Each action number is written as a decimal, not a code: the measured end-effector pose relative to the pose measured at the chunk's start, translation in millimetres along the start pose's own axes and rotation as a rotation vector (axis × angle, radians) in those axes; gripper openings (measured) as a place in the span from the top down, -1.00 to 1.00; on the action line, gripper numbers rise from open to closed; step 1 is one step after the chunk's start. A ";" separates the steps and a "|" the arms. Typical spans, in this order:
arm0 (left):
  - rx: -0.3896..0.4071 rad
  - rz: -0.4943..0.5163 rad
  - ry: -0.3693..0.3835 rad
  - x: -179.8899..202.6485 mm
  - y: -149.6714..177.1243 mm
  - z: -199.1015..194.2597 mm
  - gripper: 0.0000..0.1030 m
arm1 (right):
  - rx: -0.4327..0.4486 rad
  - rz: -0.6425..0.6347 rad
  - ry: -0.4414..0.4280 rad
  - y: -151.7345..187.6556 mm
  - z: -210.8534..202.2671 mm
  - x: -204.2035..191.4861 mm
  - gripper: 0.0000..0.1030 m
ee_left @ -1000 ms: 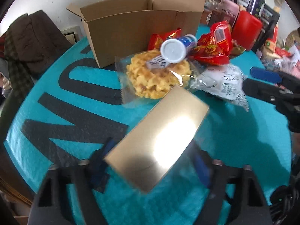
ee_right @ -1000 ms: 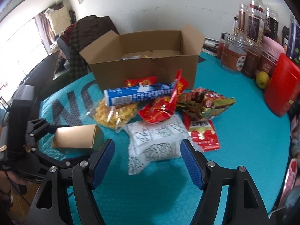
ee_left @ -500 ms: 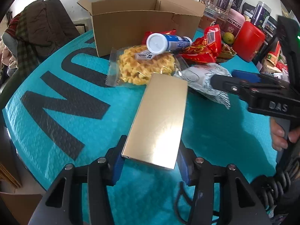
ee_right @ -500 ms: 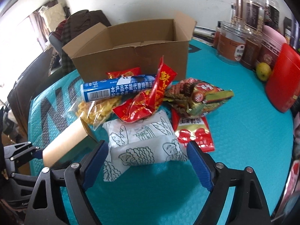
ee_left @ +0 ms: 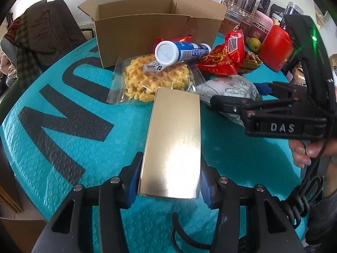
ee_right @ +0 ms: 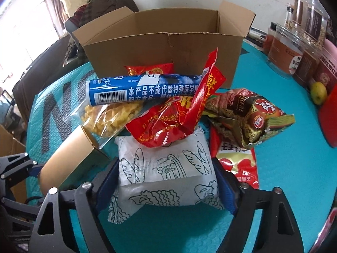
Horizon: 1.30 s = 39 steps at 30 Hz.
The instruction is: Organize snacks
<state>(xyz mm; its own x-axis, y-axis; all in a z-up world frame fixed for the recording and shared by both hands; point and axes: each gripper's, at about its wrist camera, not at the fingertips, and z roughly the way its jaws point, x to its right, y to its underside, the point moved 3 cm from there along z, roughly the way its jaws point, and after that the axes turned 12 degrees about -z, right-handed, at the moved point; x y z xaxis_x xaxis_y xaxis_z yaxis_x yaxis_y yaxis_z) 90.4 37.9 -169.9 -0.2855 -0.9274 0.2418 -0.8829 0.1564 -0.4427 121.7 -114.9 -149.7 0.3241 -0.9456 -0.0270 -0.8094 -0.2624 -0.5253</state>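
My left gripper (ee_left: 168, 181) is shut on a shiny gold box (ee_left: 174, 141), held lengthwise above the teal table cover. My right gripper (ee_right: 166, 179) has its jaws around a white packet with line drawings (ee_right: 166, 168); the blue pads touch its sides. Behind lie a blue tube (ee_right: 143, 89), a clear bag of yellow snacks (ee_left: 151, 78), red packets (ee_right: 174, 116) and a brown-green packet (ee_right: 248, 113). An open cardboard box (ee_left: 147, 33) stands beyond the pile. The gold box also shows in the right wrist view (ee_right: 69, 154).
Jars (ee_right: 284, 50), a red canister (ee_left: 276, 46) and a green fruit (ee_right: 319, 92) stand at the back right. Dark coats (ee_left: 42, 38) hang on a chair to the left. A cardboard carton (ee_right: 8, 141) sits beyond the table's left edge.
My left gripper turned the gold box straight and lengthwise and gripped it firmly. My right gripper moved forward onto the white packet and its jaws narrowed around it.
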 end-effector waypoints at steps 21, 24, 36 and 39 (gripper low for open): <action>0.004 0.013 0.019 10.4 38.3 -19.1 0.11 | -0.016 0.038 0.031 50.4 -40.5 -17.2 -0.37; -0.006 0.017 0.020 13.7 47.4 -23.6 0.11 | -0.014 0.045 0.027 57.1 -45.0 -21.3 -0.37; -0.036 0.010 0.035 18.6 61.2 -26.5 0.09 | -0.038 0.051 0.007 77.9 -61.0 -35.8 -0.41; -0.039 0.030 0.010 22.3 58.0 -21.3 0.09 | -0.045 0.051 0.013 79.8 -58.1 -36.6 -0.54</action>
<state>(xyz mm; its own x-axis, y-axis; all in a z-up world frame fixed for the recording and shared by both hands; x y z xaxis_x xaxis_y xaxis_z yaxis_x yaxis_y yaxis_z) 24.9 33.6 -171.7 -0.3160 -0.9185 0.2379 -0.8878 0.1978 -0.4156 16.8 -112.5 -141.1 0.2753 -0.9605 -0.0414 -0.8463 -0.2217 -0.4844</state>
